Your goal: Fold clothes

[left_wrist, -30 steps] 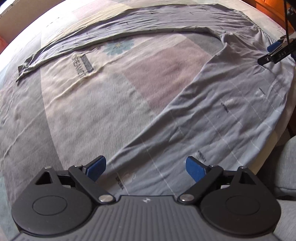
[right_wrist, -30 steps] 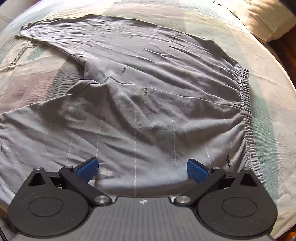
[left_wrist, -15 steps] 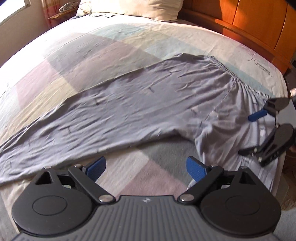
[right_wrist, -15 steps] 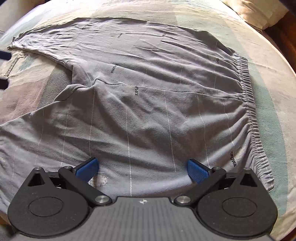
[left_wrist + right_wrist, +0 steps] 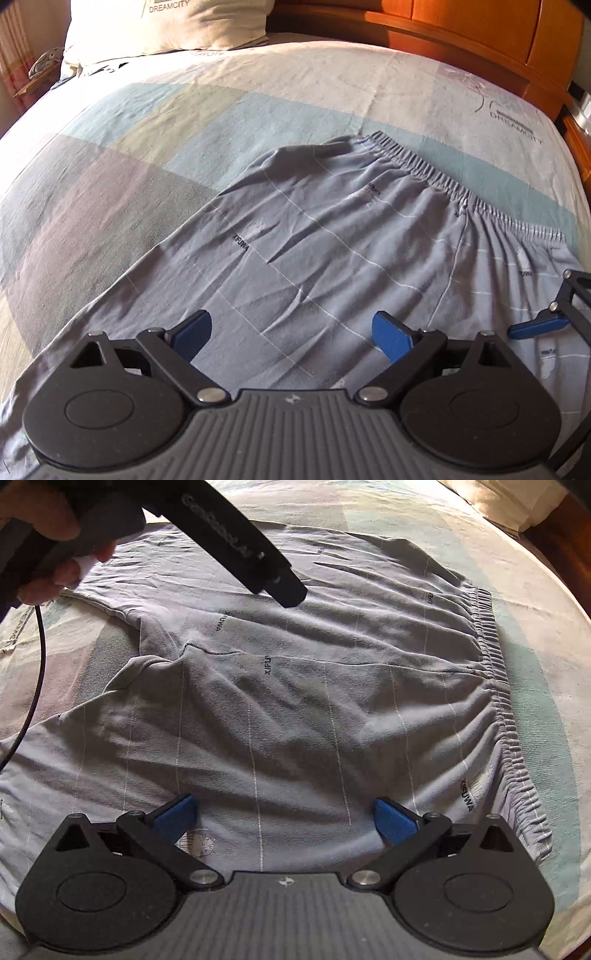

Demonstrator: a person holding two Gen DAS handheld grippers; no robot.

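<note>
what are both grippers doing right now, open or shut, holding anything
Left gripper: open, holding nothing, over the grey pinstriped pyjama trousers.
Right gripper: open, holding nothing, over the same trousers.

The grey trousers (image 5: 332,236) are running out of frame at the lower left, their legs hidden, while only one blue finger of the right claw (image 5: 537,326) is showing at the edge, its other finger cut off.

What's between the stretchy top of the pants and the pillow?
Only bare bedsheet. The left wrist view shows nothing else lying between the waistband of the pants and the pillow.
</note>
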